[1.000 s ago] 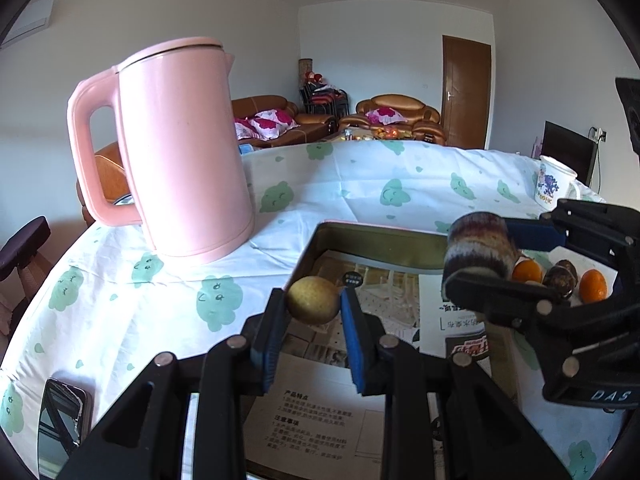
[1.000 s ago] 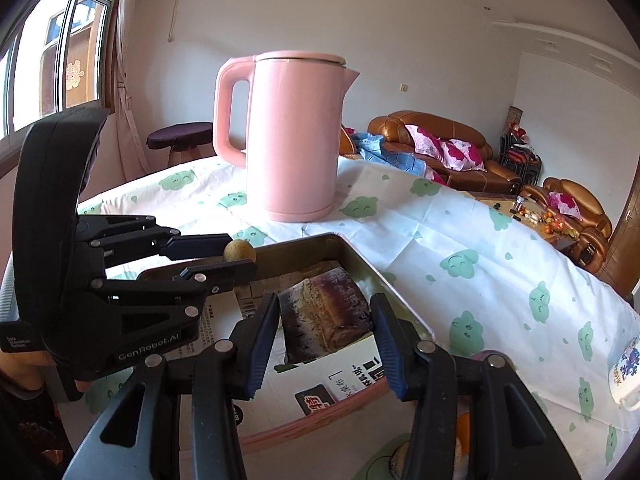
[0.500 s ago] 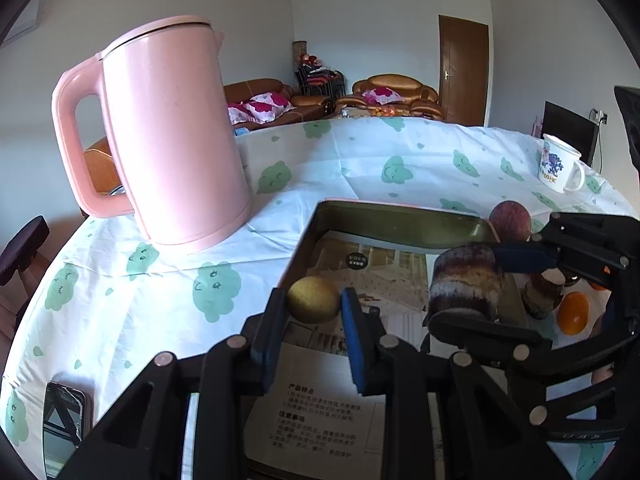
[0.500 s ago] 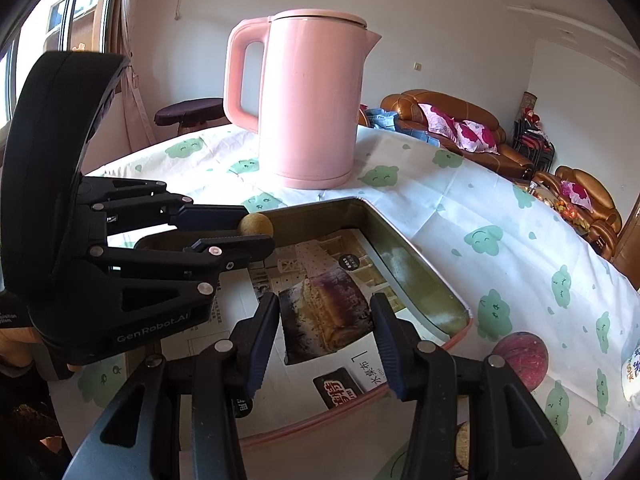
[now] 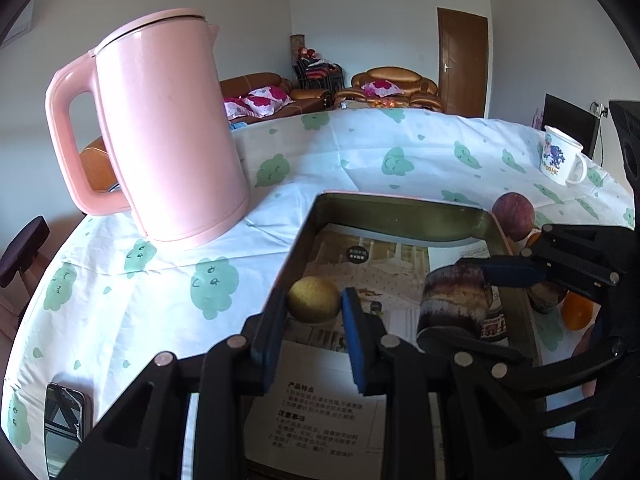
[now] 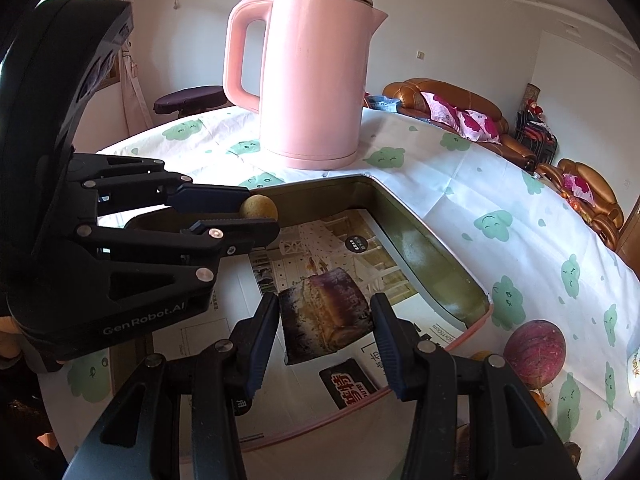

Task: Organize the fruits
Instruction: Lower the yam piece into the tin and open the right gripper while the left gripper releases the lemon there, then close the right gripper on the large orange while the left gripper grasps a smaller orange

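Indoors | tablecloth point(image 5: 360, 168): white, green clouds | sofas point(image 6: 452, 104) behind

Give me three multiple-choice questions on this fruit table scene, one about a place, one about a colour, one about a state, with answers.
1. Where does the round purple fruit lie?
A. in the paper-lined metal tray
B. on the cloud-print tablecloth beside the tray
C. on the kettle

2. What colour is the tall plastic kettle?
A. pink
B. green
C. black

3. What is the left gripper doing?
A. hanging open, holding nothing
B. shut on the small yellow-brown fruit
C. gripping the white printed mug

Answers: 1 B, it sits on the cloth outside the tray's rim. 2 A, its body and handle are pink. 3 B, both blue pads press on the fruit's sides.
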The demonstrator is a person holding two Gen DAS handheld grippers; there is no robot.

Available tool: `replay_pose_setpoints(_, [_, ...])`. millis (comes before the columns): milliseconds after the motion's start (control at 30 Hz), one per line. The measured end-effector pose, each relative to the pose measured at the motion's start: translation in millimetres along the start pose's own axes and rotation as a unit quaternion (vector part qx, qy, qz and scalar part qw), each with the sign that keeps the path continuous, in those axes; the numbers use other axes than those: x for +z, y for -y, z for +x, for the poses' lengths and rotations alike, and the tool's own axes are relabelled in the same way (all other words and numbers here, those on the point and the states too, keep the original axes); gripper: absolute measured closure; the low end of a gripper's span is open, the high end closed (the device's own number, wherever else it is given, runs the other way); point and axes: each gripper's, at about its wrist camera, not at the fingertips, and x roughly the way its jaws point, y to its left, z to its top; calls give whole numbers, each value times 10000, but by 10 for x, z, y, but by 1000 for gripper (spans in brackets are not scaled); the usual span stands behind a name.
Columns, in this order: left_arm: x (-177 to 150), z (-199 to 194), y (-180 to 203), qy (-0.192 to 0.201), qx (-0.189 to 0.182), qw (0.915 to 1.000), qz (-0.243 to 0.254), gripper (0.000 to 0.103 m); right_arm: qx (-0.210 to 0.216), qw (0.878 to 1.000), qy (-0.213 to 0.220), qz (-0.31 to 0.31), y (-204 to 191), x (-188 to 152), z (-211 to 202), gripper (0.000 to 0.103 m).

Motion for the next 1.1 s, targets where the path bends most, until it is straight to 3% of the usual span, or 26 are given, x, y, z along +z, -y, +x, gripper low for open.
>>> replay_pose_setpoints(100, [-16, -20, 4, 59, -9, 10000, 0, 69, -41, 10000, 28, 18, -8, -1, 4, 53])
replay_pose_setpoints(200, [-35, -95, 33, 170, -98, 9998, 7, 52, -155, 9998, 141, 12, -21, 0, -53, 47])
replay_pose_setpoints(267, [-47, -192, 30, 350, 65, 9993, -66, 36, -318, 9992, 245, 17, -15, -6, -117, 40])
replay_pose_setpoints(333, [-52, -307, -1, 560, 42, 9983, -182, 28, -358, 9988, 329, 71, 15, -18, -198, 40])
replay_pose_setpoints(633, [10, -727, 163, 1277, -253, 9905, -439, 20, -902, 9900, 730, 800, 485, -309, -833, 40])
replay_pose_setpoints(900, [-9, -614, 870, 1052, -899, 9904, 34, 20, -1916, 9648, 701, 1659, 1063, -908, -1390, 39])
replay_pose_setpoints(1100, [-34, -541, 1332, 735, -1328, 9877, 382, 20, -2163, 9469, 433, 2338, 1407, -1287, -1434, 39])
